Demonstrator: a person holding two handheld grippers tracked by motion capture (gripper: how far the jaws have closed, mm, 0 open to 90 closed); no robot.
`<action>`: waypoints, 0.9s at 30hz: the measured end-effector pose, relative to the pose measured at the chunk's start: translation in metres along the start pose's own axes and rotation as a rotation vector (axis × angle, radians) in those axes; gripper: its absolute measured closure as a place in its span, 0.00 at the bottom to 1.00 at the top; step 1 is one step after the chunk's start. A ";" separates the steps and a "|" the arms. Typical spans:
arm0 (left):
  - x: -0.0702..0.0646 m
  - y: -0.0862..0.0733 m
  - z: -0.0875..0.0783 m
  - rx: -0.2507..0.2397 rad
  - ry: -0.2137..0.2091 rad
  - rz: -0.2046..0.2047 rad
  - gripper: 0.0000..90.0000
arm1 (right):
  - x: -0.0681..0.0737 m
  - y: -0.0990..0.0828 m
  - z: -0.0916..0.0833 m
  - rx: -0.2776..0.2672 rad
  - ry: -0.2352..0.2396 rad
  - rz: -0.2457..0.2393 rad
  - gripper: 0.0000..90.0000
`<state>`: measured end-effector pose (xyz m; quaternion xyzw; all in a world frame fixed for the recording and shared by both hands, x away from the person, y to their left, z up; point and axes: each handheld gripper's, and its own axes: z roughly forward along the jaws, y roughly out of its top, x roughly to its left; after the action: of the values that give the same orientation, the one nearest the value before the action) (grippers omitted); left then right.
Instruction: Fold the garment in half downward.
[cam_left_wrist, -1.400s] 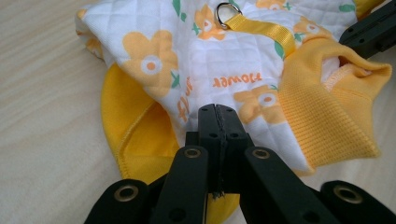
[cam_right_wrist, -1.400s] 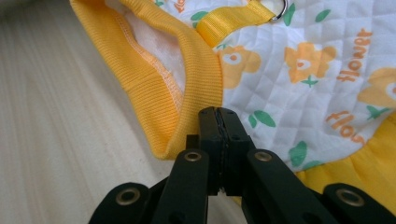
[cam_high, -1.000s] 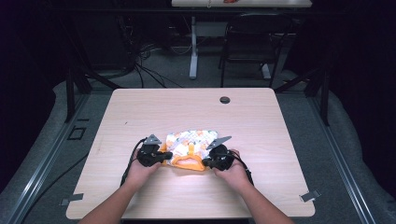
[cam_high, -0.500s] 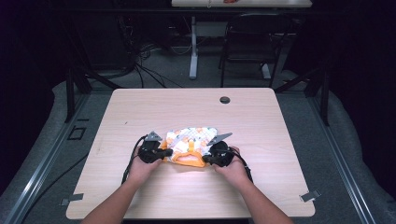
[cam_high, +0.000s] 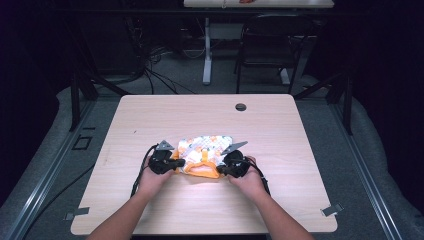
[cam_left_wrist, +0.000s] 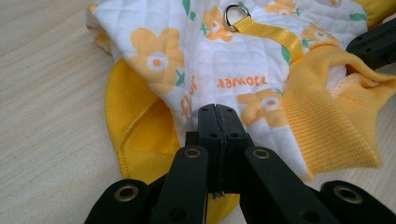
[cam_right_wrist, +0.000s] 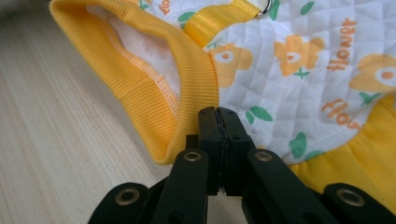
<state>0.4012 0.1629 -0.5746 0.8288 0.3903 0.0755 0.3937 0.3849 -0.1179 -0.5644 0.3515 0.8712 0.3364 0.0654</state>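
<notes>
A small quilted garment (cam_high: 204, 154), white with orange flowers and yellow ribbed trim, is laid flat on the wooden table (cam_high: 280, 130), on the person's side of the round grommet hole (cam_high: 240, 107). The left gripper (cam_high: 176, 163) is placed at the garment's left edge, the right gripper (cam_high: 220, 170) at its right edge near the ribbed yellow cuff (cam_right_wrist: 154, 88). In the left gripper view, the jaws are clenched on the white quilted fabric beside a yellow hem; a metal D-ring (cam_left_wrist: 236, 14) on a yellow strap (cam_left_wrist: 273, 33) is seen beyond the pinch point. In the right gripper view, the jaws are clamped on the fabric where the cuff meets the quilted panel. The garment is pinched between both grippers, resting on the table.
</notes>
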 end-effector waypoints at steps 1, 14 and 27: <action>-0.001 0.000 0.000 -0.003 0.002 -0.004 1.00 | 0.001 0.000 0.000 -0.004 -0.001 0.000 0.99; -0.008 0.007 -0.014 -0.027 -0.016 -0.007 1.00 | 0.008 0.009 -0.012 -0.015 -0.008 -0.014 0.97; -0.019 0.015 -0.045 -0.066 -0.025 0.040 0.98 | 0.017 0.012 -0.043 -0.052 -0.024 -0.048 0.94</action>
<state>0.3775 0.1703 -0.5306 0.8240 0.3658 0.0859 0.4240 0.3641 -0.1238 -0.5222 0.3326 0.8696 0.3528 0.0930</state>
